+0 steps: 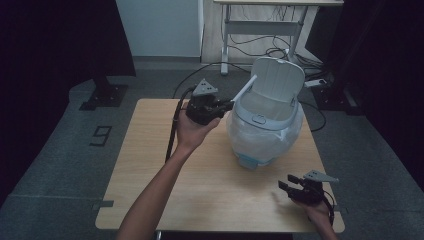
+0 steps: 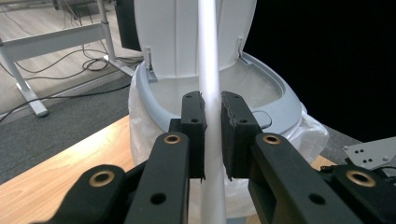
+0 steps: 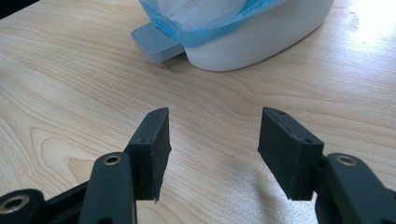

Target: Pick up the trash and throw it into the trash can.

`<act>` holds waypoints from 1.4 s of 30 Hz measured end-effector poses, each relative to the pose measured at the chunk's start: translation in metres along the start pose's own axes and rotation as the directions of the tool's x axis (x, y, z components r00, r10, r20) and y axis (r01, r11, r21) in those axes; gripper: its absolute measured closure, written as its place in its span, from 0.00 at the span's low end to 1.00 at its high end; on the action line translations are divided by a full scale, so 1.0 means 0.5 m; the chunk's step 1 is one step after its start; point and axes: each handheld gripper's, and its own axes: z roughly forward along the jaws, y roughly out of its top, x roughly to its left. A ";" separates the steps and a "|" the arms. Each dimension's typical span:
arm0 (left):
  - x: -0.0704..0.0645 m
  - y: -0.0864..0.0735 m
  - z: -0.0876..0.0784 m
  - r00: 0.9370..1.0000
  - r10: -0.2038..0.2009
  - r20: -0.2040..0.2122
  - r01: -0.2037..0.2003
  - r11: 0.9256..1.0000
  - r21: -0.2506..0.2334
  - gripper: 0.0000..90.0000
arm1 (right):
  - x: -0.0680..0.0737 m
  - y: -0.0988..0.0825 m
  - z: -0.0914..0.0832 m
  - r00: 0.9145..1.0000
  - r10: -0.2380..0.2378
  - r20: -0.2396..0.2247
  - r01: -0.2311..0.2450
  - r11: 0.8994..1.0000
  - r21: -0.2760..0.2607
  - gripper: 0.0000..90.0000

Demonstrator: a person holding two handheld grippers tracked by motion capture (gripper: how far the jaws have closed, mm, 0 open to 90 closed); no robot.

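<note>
Left tool (image 1: 224, 106) is clenched on the thin white handle (image 2: 208, 84) of a pale grey-blue bin (image 1: 265, 122); the left gripper view shows that bar pinched upright between its two black jaws. The left hand (image 1: 195, 127) is raised beside the bin's left flank, with the forearm reaching in from the lower edge of the high view and a black cable hanging down from the tool to the desk (image 1: 150, 185). The bin stands on the far right part of the desk, its lid (image 1: 277, 79) tipped up and back, a clear liner (image 1: 240, 135) with a blue edge draped over its rim and sides, and a grey pedal (image 3: 154, 43) poking out at its base.

Right tool (image 1: 286, 186) is released, its jaws spread wide just above bare wood near the desk's front right corner, well apart from the bin.

Light wood grain covers the desk. It stands on dark grey carpet, where a "9" mark sits to the left. Behind, a white-framed table stands over loose cables, with dark curtains at both sides.
</note>
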 end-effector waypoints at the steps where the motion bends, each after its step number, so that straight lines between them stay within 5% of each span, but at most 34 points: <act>1: -0.001 0.002 0.002 1.000 0.002 0.001 -0.002 1.000 0.001 0.89 | 0.000 0.000 0.001 1.000 0.001 0.001 -0.001 1.000 0.002 0.48; 42: 0.017 0.088 0.074 1.000 -0.006 0.018 0.007 1.000 -0.018 0.89 | -0.004 -0.006 0.003 1.000 -0.007 0.000 0.007 1.000 0.022 0.48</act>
